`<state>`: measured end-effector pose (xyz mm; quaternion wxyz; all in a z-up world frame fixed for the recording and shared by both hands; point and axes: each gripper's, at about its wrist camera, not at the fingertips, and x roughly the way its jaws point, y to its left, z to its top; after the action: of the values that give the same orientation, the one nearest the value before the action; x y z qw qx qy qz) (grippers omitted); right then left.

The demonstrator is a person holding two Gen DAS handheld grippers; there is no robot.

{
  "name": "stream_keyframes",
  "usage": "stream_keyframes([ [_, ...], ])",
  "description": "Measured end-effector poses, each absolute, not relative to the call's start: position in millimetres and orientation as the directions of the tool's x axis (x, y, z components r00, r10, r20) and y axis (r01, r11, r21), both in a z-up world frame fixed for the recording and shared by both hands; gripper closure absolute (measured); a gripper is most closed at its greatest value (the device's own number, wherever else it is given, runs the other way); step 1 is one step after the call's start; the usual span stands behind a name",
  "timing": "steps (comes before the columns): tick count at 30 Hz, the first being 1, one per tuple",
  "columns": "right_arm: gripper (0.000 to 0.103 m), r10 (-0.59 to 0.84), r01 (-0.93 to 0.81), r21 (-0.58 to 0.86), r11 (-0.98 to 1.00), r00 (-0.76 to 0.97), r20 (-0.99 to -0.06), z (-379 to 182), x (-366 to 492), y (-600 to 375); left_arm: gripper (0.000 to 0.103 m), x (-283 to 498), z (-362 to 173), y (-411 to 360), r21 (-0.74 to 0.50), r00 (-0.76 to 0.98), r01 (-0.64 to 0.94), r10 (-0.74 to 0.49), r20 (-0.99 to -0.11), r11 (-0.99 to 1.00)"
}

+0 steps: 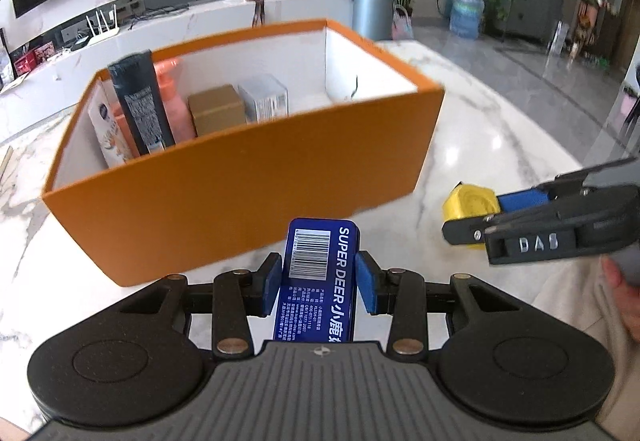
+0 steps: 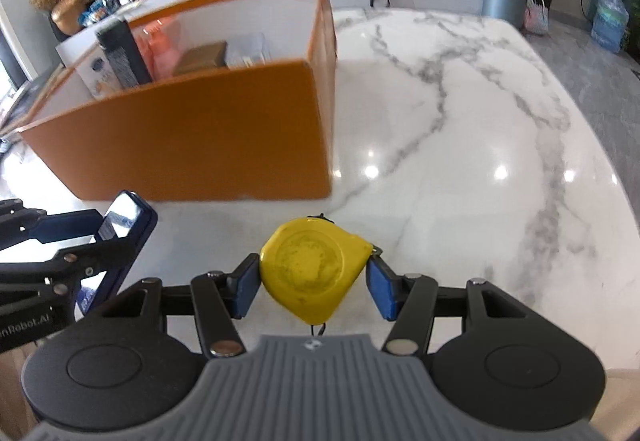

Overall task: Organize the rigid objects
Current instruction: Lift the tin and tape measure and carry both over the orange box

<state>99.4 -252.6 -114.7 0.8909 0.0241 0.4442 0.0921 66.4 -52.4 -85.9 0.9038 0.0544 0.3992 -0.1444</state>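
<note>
Marble table point(image 2: 460, 161), left claw point(image 1: 318, 281) clamping blue tin point(image 1: 320, 273) (barcode up), right claw point(image 2: 312, 283) gripping yellow tape measure point(image 2: 312, 269)

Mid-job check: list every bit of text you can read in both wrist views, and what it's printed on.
"SUPER DEER", then Chinese characters: blue tin in the left gripper.
"DAS": side of the right gripper, left wrist view.
"nRobot.AI", cut off at the frame edge: left gripper body, right wrist view.
Too small or blurred: tin's barcode digits and fine print, labels on the black tube and cartons in the orange box.
Yellow tape measure: none.

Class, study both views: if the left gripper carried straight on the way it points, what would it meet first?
Probably the near wall of the orange box, directly ahead of the left gripper and its blue tin; depth is unclear.
</note>
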Motion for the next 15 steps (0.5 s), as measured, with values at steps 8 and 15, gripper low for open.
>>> stream_keyframes([
  [8,0.045,0.228,-0.168,0.156,0.973,0.648,-0.727,-78,86,-250,0.058,65,-52,-41,-0.114,0.680,0.298,-0.295,-0.671,0.948],
  [15,0.045,0.251,-0.180,0.174,0.968,0.696,-0.673,-45,89,-247,0.058,78,-15,-29,-0.213,0.713,0.284,-0.354,-0.605,0.935],
])
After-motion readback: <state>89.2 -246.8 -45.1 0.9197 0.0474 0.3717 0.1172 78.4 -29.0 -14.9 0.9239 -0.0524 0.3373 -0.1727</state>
